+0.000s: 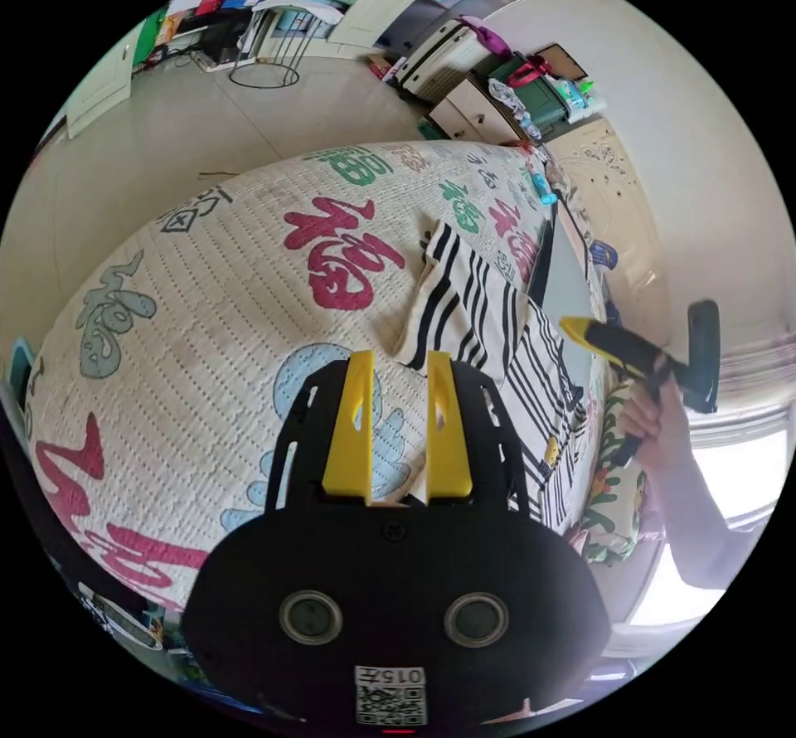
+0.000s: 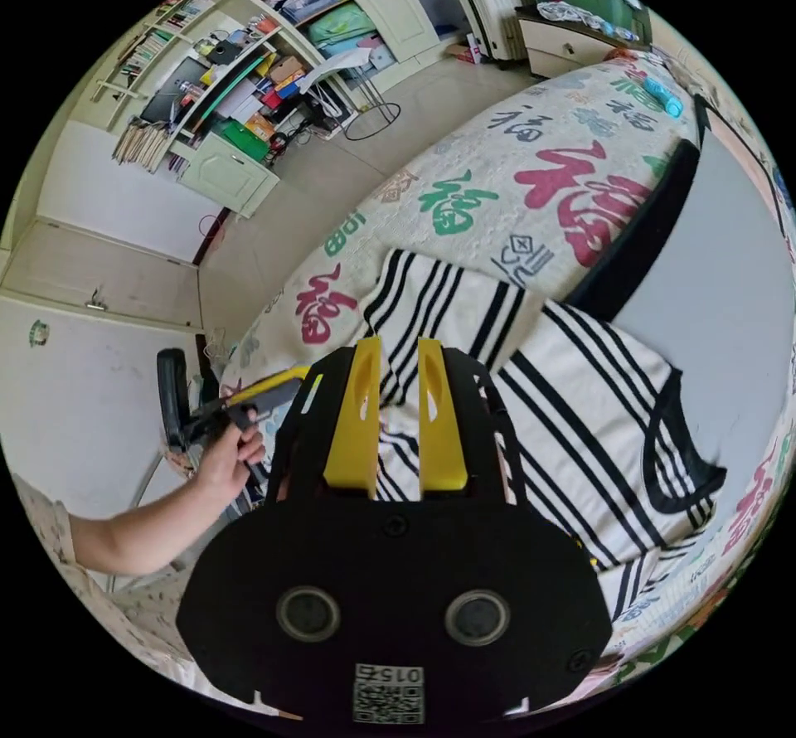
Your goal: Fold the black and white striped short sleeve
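The black and white striped short sleeve shirt [image 2: 580, 406] lies spread on the bed, its black neckline [image 2: 676, 456] toward the right and one sleeve [image 2: 431, 298] reaching out over the bedspread. My right gripper [image 2: 400, 344] hovers over that sleeve side, jaws open with nothing between them. In the left gripper view the shirt [image 1: 464, 307] lies just beyond my left gripper [image 1: 400, 356], which is open and holds nothing. Each view also catches the other gripper in a hand: the right gripper [image 1: 618, 344] and the left gripper [image 2: 249, 394].
The bedspread [image 1: 207, 315] is cream with large red and green characters. A grey panel with a black border [image 2: 721, 274] lies partly under the shirt. Beyond the bed are bare floor [image 2: 332, 174], cluttered shelves [image 2: 215, 66], a wire stand [image 1: 265, 66] and a low drawer unit [image 2: 564, 46].
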